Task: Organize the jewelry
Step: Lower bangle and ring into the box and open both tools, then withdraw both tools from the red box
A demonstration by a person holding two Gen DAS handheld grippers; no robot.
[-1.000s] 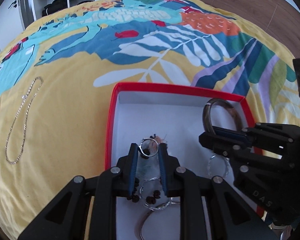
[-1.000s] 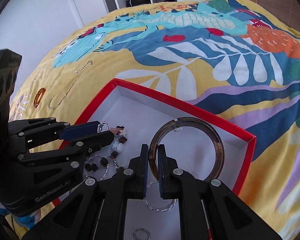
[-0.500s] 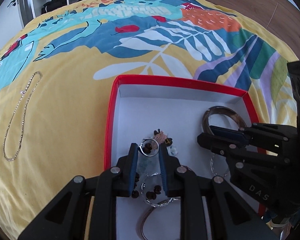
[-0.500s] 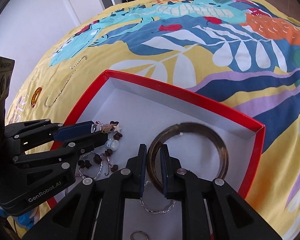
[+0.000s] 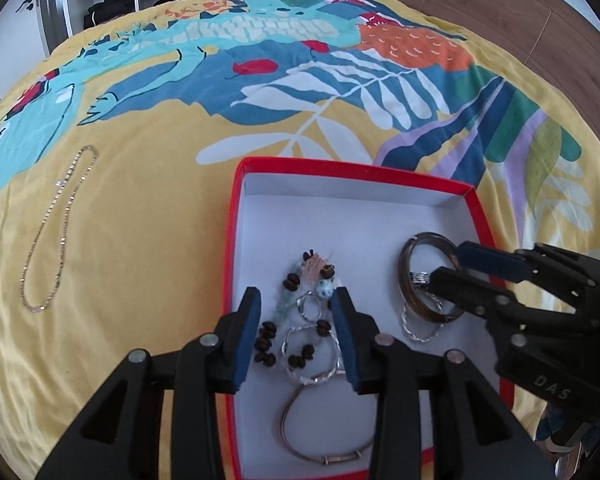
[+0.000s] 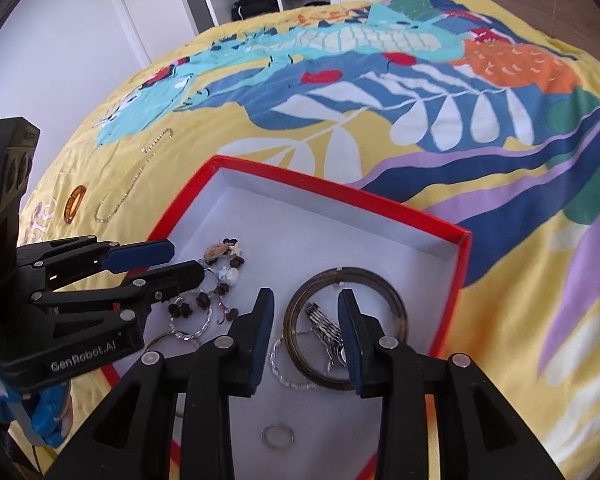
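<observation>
Step in hand: we judge this a release. Both pieces we carried lie in the red box (image 5: 474, 216), and both sets of jaws are opening.
Left gripper (image 5: 298, 330): its jaws stand apart, with the bead-and-ring charm bracelet (image 5: 308, 312) lying loose on the white floor between them; the pads press on nothing.
Right gripper (image 6: 306, 334): its jaws stand apart over the near arc of the brown bangle (image 6: 344, 330); the pads do not touch it.
Bangle's lie: flat on the box floor near the right wall, its open face up, so it has no long axis to speak of.
Left outside: the silver chain necklace (image 5: 58, 232) lies on the yellow bedspread (image 5: 140, 208), well apart from the box on its left; an amber clip (image 6: 73, 204) lies beyond it.
Chain's axis: a narrow loop, its long axis running away from us and tilted a little to the right in the left wrist view.
Next move: we would lift clear of the box, then take the chain at one end, since it is limp.
</observation>
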